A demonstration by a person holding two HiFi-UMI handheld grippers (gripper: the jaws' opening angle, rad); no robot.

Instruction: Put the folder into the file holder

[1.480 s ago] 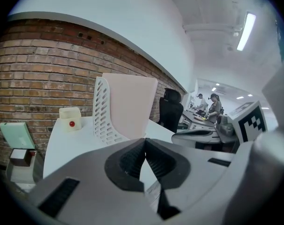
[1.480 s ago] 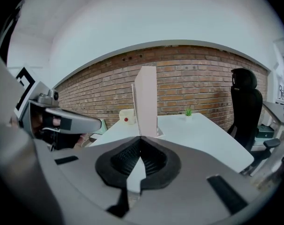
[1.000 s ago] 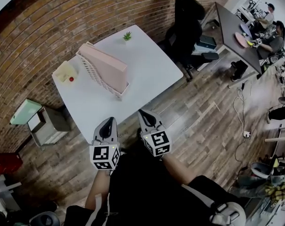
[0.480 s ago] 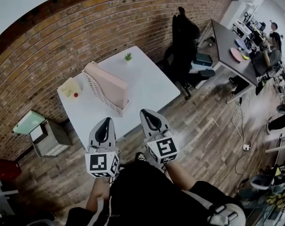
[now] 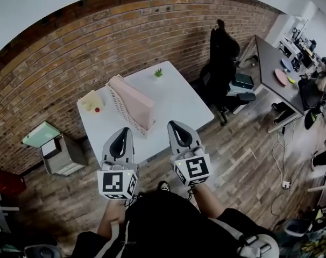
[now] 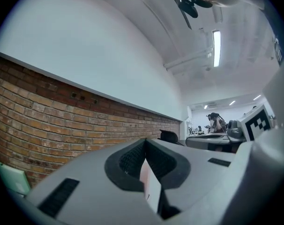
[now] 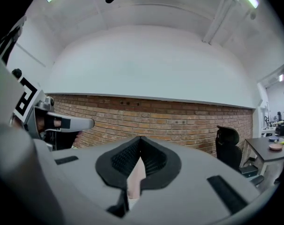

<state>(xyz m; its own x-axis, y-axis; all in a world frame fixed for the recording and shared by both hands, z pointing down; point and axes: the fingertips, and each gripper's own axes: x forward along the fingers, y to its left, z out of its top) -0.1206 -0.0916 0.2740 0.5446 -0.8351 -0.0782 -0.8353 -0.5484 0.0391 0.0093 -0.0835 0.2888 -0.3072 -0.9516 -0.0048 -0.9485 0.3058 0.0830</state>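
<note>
A pink folder point(image 5: 135, 100) stands tilted in a white mesh file holder point(image 5: 119, 105) on the white table point(image 5: 179, 98). My left gripper point(image 5: 121, 134) and right gripper point(image 5: 177, 127) hang side by side over the table's near edge, short of the holder and touching nothing. Both are shut with nothing in them. In the left gripper view the jaws of the left gripper point(image 6: 145, 142) meet at the tip against the brick wall. The right gripper point(image 7: 140, 138) shows the same in its own view. A pink sliver shows below each tip.
A small green plant point(image 5: 158, 72) stands at the table's far corner, and a pale yellow thing with a red spot point(image 5: 92, 101) lies left of the holder. A black office chair point(image 5: 223, 58) stands right of the table, a green-topped cabinet point(image 5: 51, 144) to its left, and a dark desk point(image 5: 270, 58) at the right.
Both grippers have risen together and tipped up to point level. They stay shut and side by side. The folder and holder have not moved on the table.
</note>
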